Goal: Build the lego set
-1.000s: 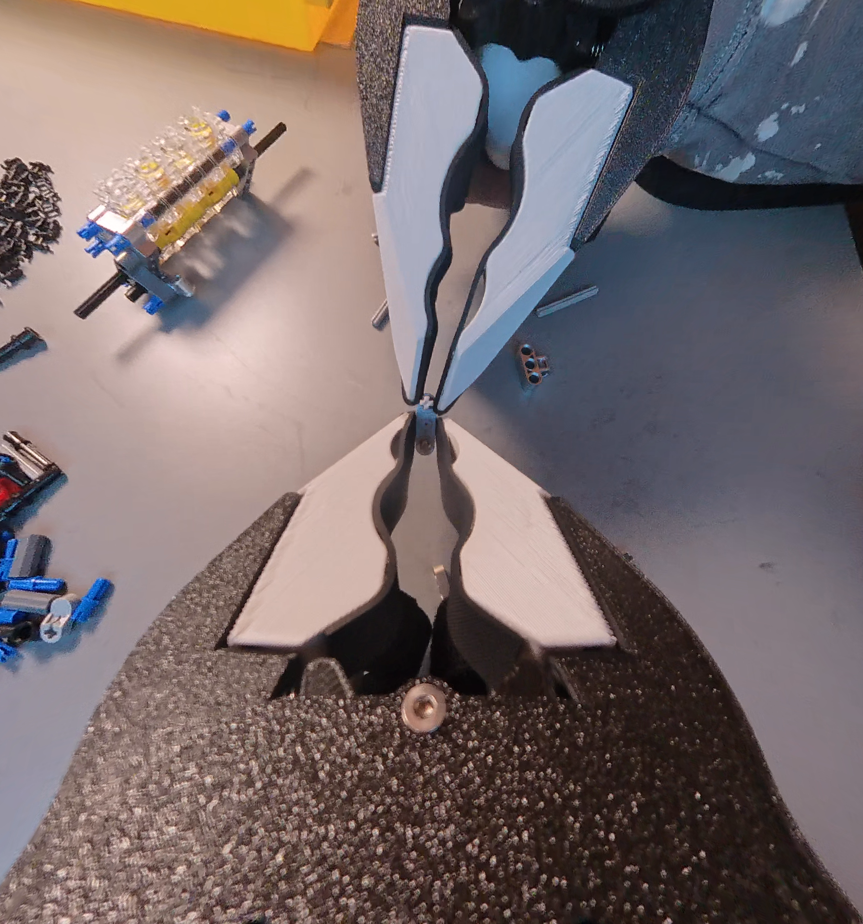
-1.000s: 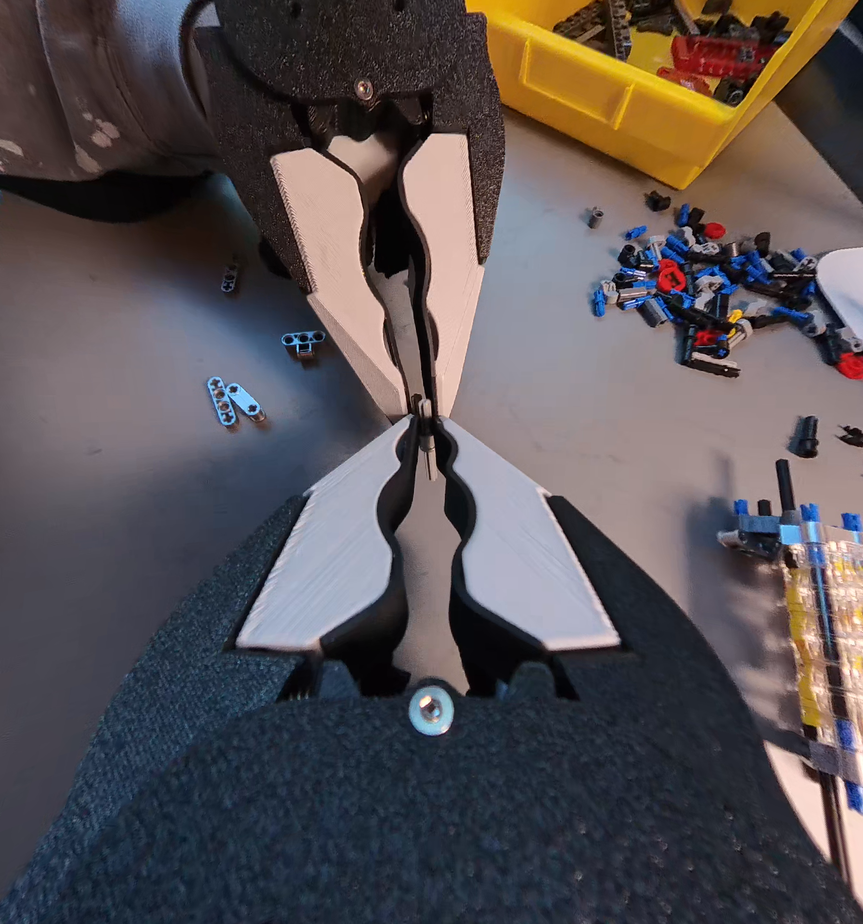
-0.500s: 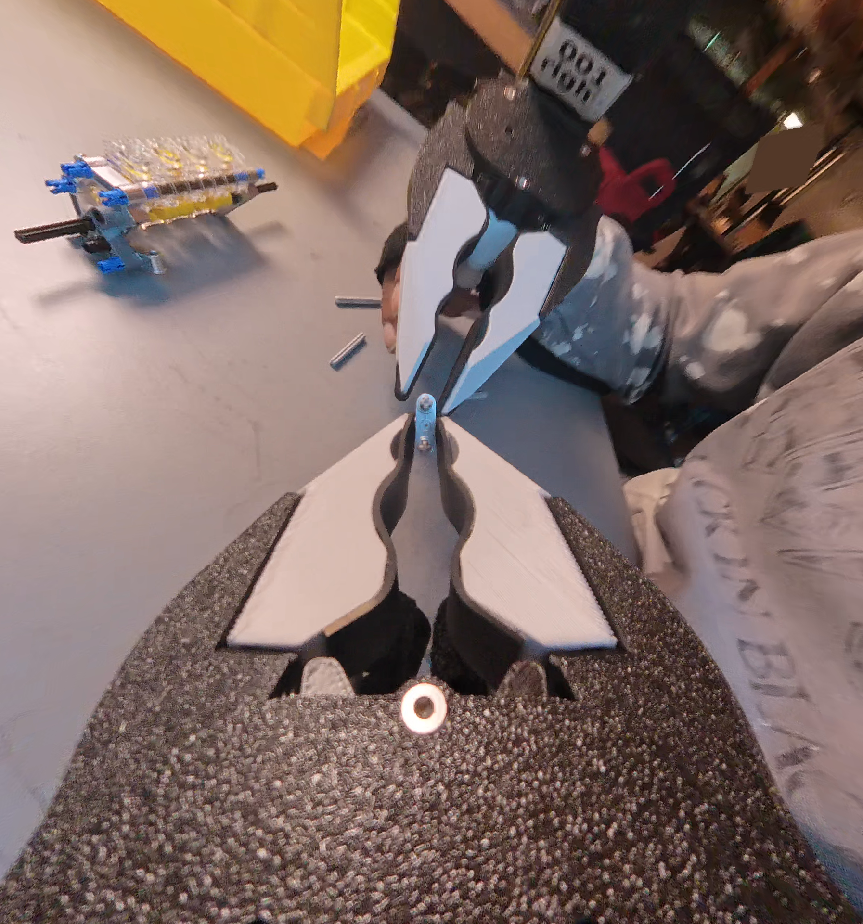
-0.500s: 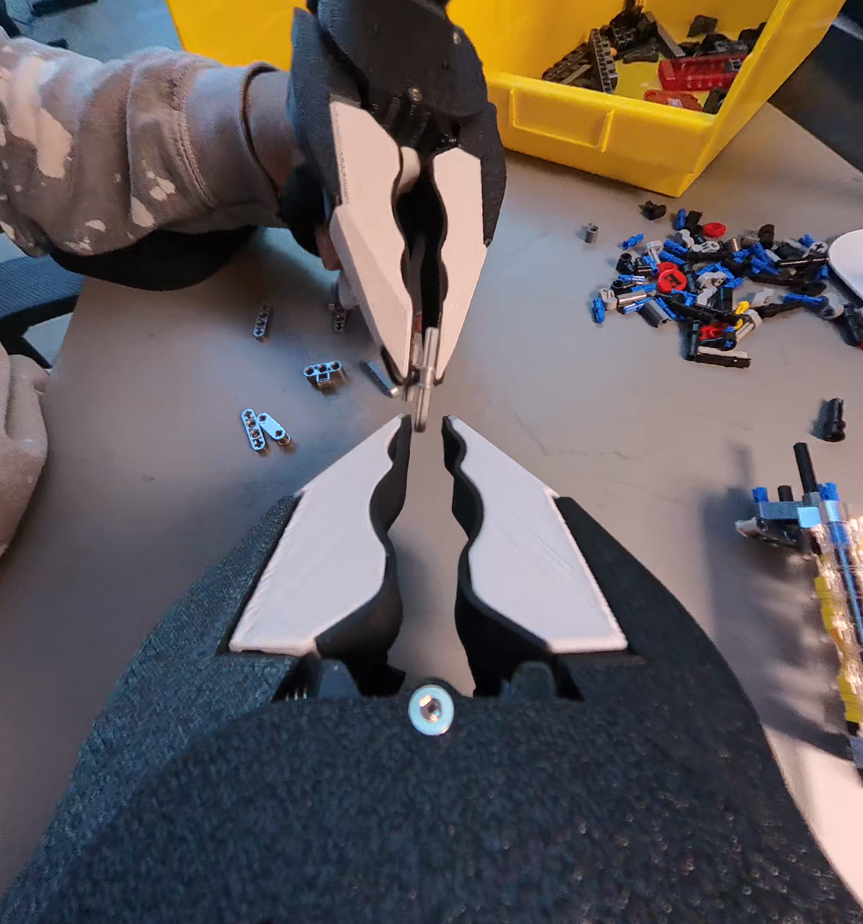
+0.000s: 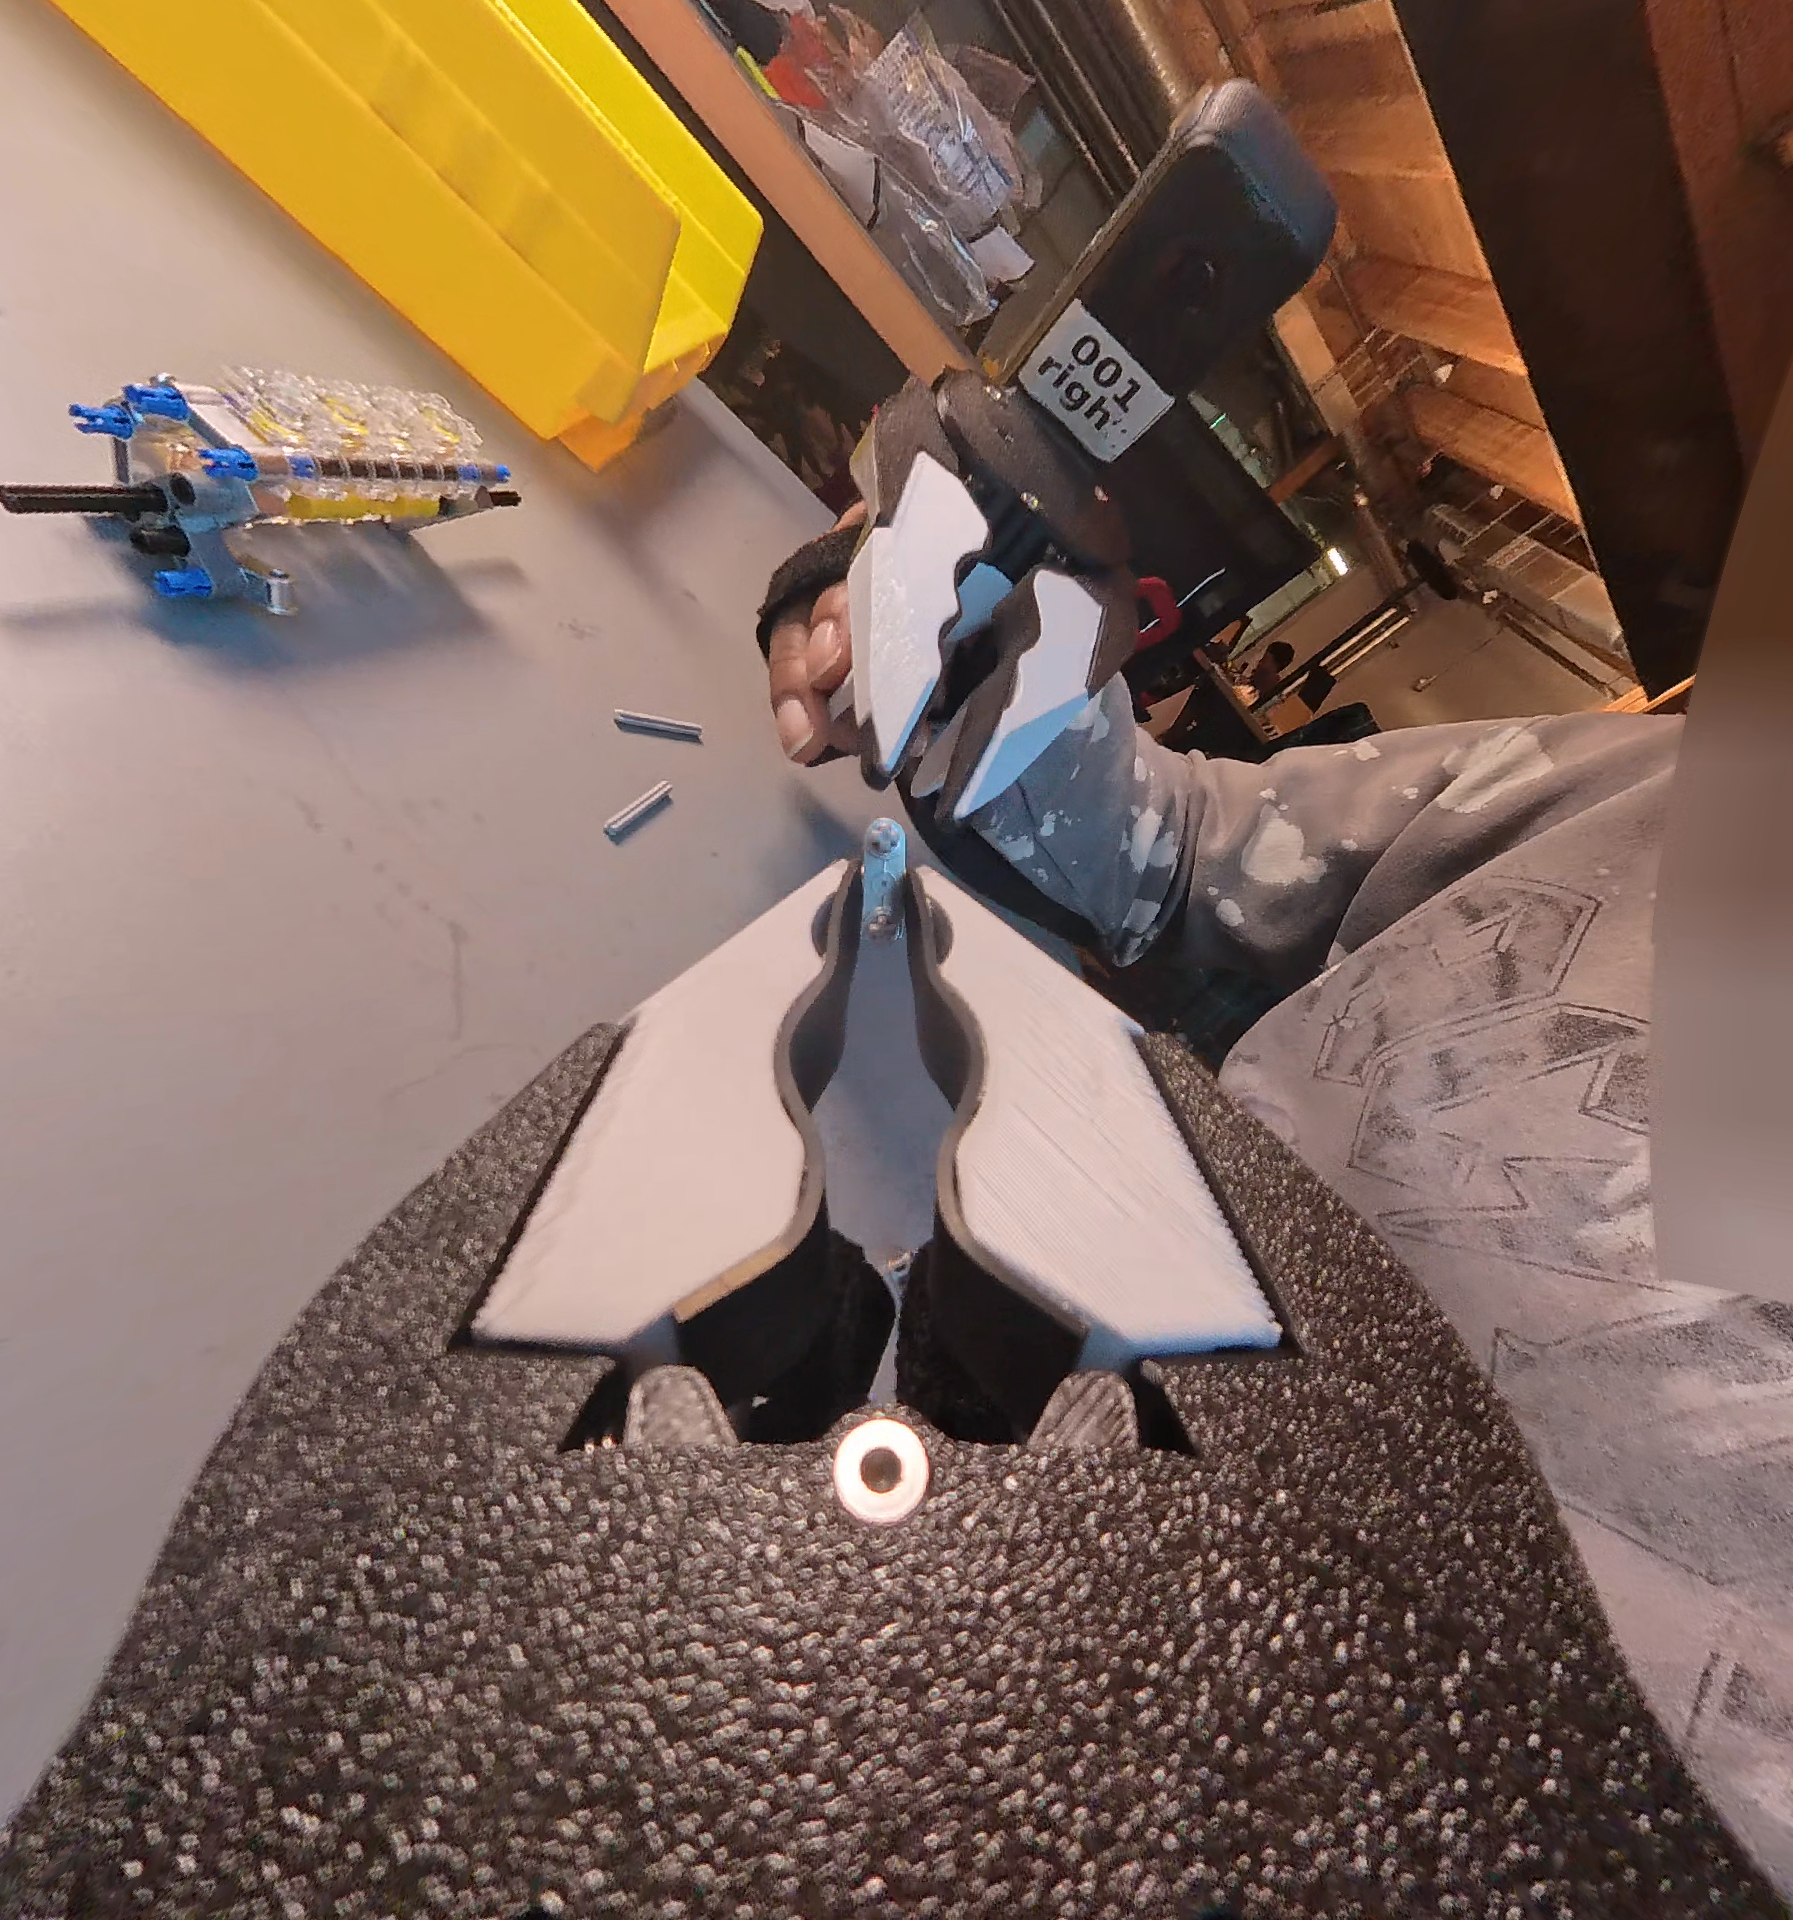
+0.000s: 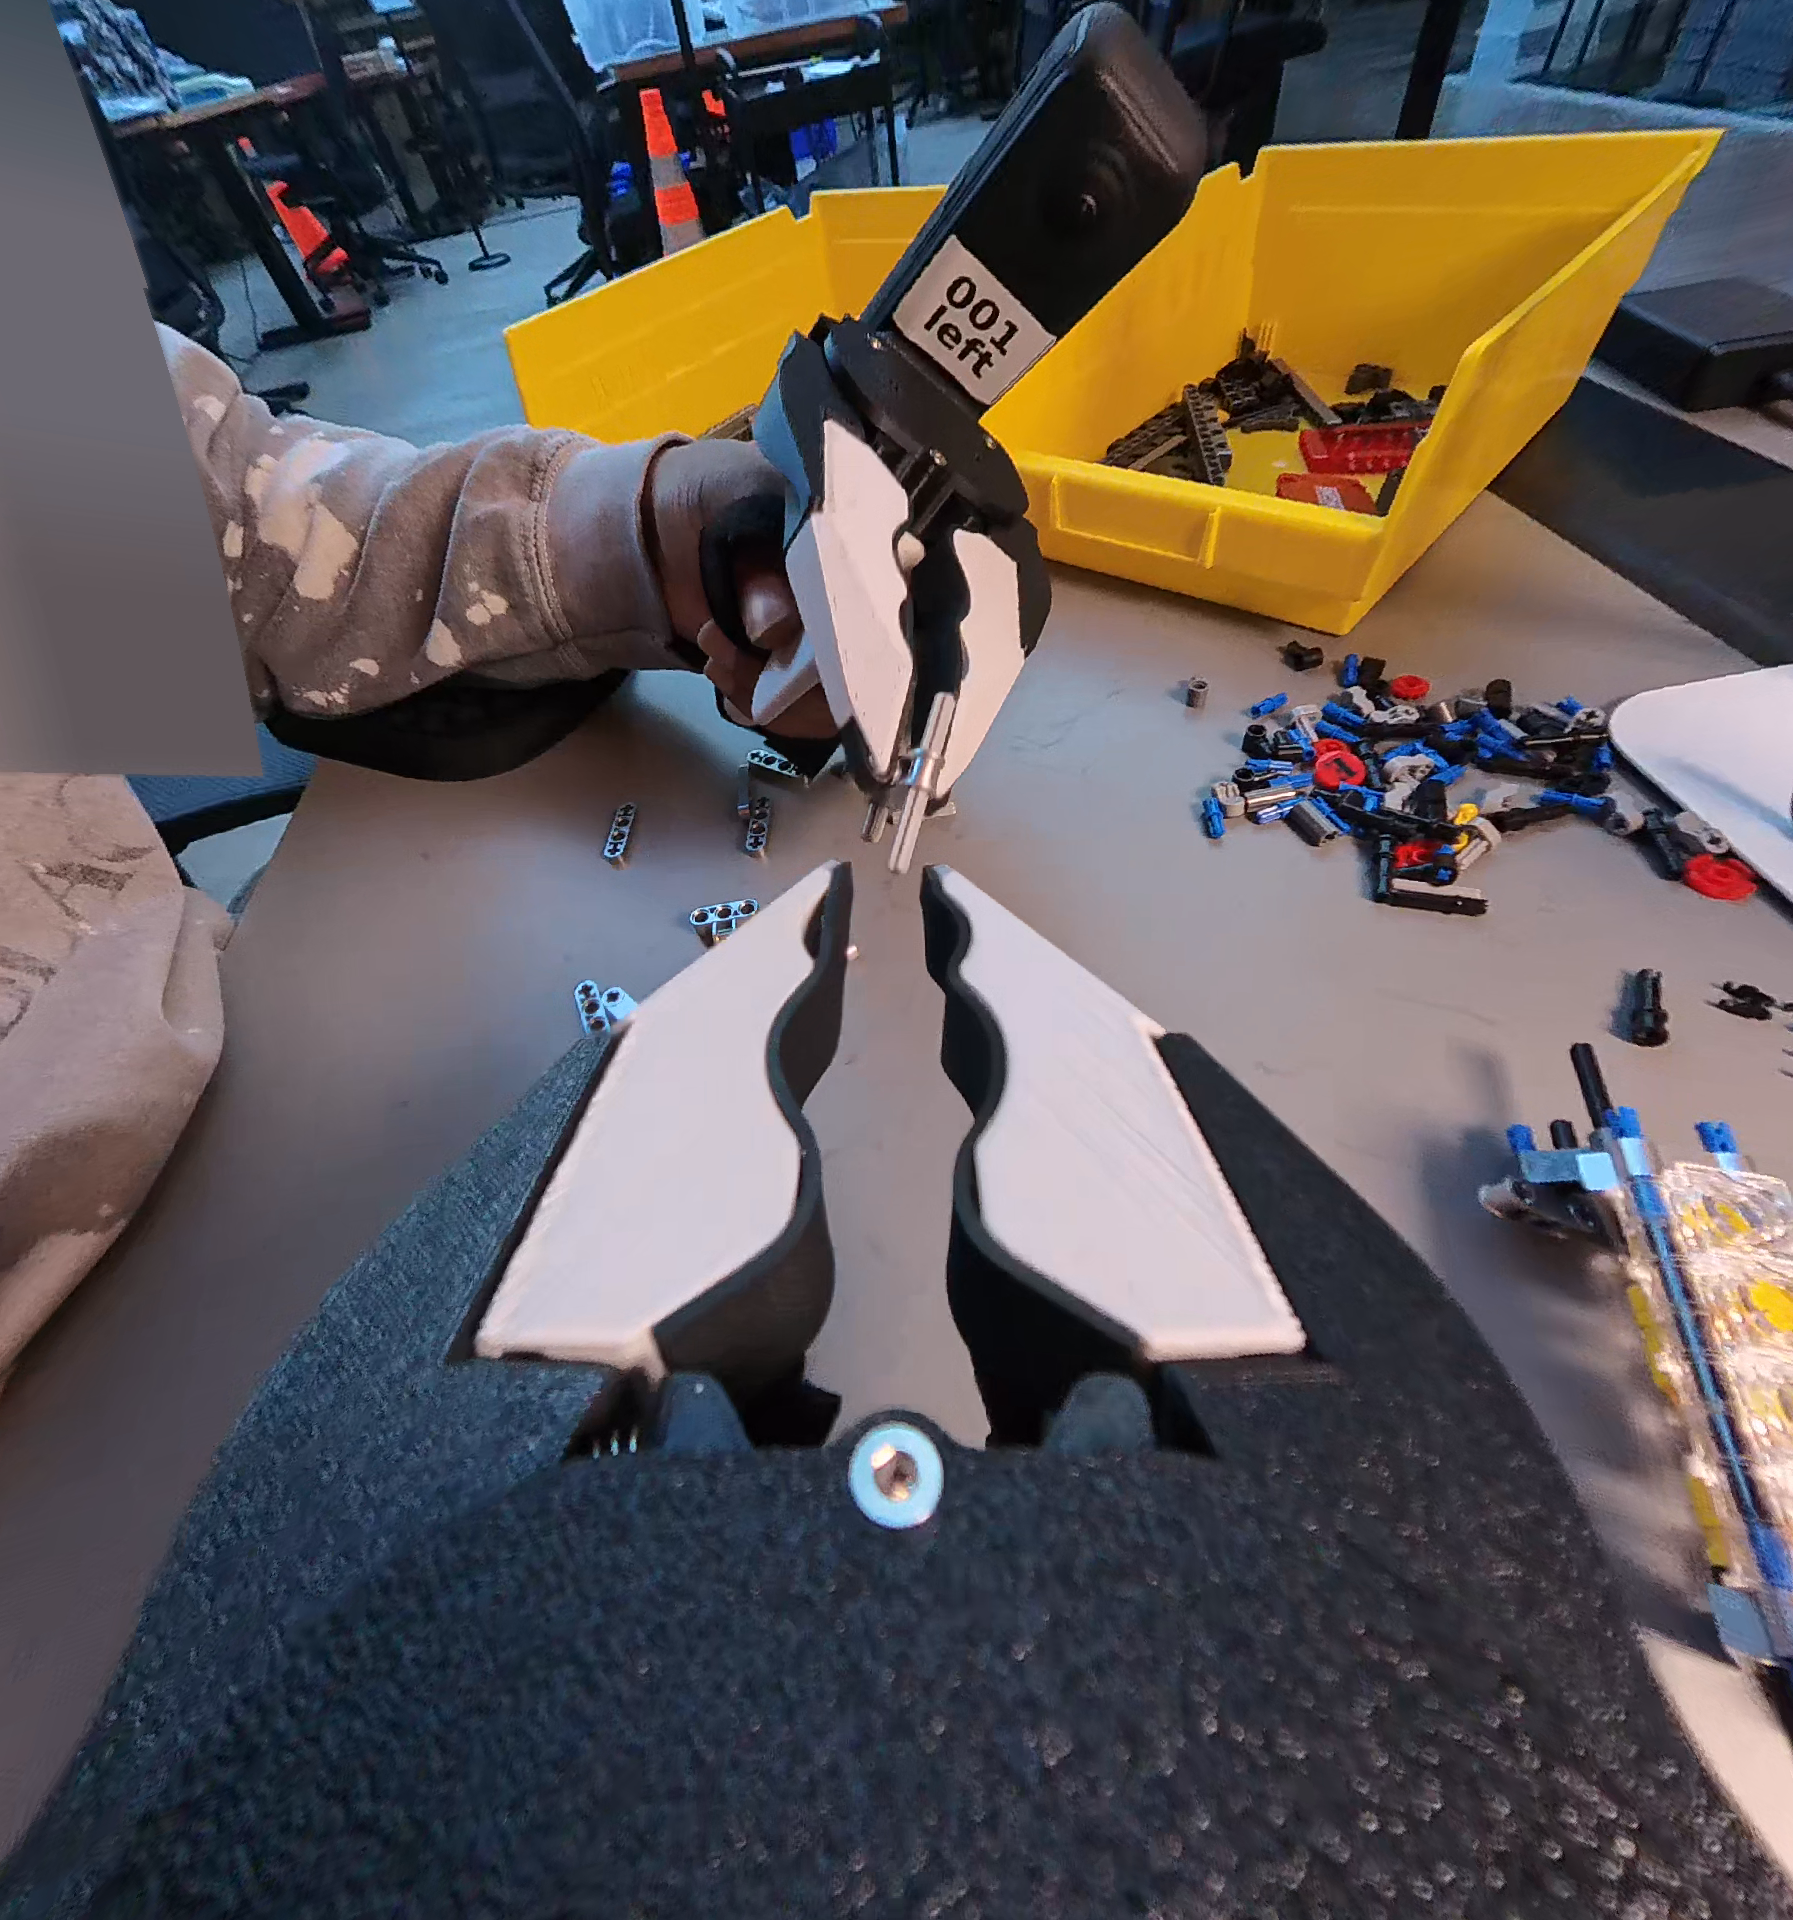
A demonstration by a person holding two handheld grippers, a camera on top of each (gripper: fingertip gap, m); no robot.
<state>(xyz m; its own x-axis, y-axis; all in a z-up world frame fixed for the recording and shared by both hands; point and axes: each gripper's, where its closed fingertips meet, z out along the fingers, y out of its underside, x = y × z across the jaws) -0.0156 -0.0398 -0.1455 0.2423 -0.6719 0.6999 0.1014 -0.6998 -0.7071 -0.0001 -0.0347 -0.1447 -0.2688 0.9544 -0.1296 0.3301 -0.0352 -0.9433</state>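
My left gripper (image 5: pixel 884 896) is shut on a small grey link with a grey axle pin through it (image 5: pixel 884 860) and holds it above the grey table (image 5: pixel 248 935). In the right wrist view the left gripper (image 6: pixel 913 774) shows farther off, with the pin (image 6: pixel 907 831) pointing down at my right gripper's tips. My right gripper (image 6: pixel 887 883) is open and empty, a short way from the pin. It also shows in the left wrist view (image 5: pixel 928 790), held by a hand, a little beyond the link.
A clear, yellow and blue brick assembly (image 6: pixel 1723 1299) lies at the right. A pile of small blue, black and red parts (image 6: pixel 1422 769) lies before a yellow bin (image 6: pixel 1131 520). Loose grey links (image 6: pixel 726 916), two grey axles (image 5: pixel 658 724) and a white tray (image 6: pixel 1744 769) are on the table. Less than 4 cm separates the two grippers' tips.
The two grippers were tip to tip on the grey piece. The right gripper opened and let go; both drew apart and tilted up, the left keeping the piece.
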